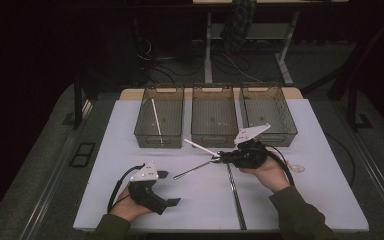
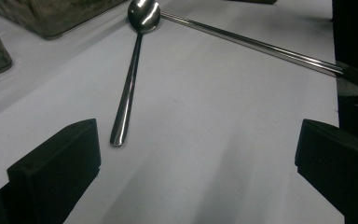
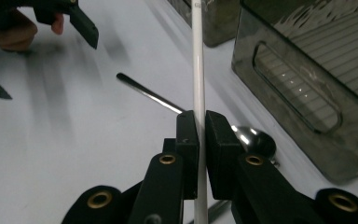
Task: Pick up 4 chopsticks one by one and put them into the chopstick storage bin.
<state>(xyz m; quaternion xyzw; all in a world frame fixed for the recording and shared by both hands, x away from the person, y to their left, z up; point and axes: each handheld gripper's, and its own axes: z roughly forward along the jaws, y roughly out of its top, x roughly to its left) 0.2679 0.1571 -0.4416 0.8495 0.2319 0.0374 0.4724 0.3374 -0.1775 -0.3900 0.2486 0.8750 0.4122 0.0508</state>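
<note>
- R claw: jaws clamped on a white stick, thin and straight. Stick runs up between the pads and past them toward the bins.
- High view: R claw sits mid-tabletop, just in front of the middle bin. Stick pokes out to the left, tilted, off the surface.
- Spoon lies flat on the white tabletop, bowl end toward the bins, handle toward the L claw. In R view the bowl is just beside the clamped jaws.
- Metal rod also on the tabletop, near the spoon bowl; touching or not, can't tell.
- L claw: jaws wide, nothing between them, low at front-left, well apart from spoon handle tip.
- Three clear bins in a row at the back. Left bin has a 2nd white stick inside. Right bin: contents can't tell.
</note>
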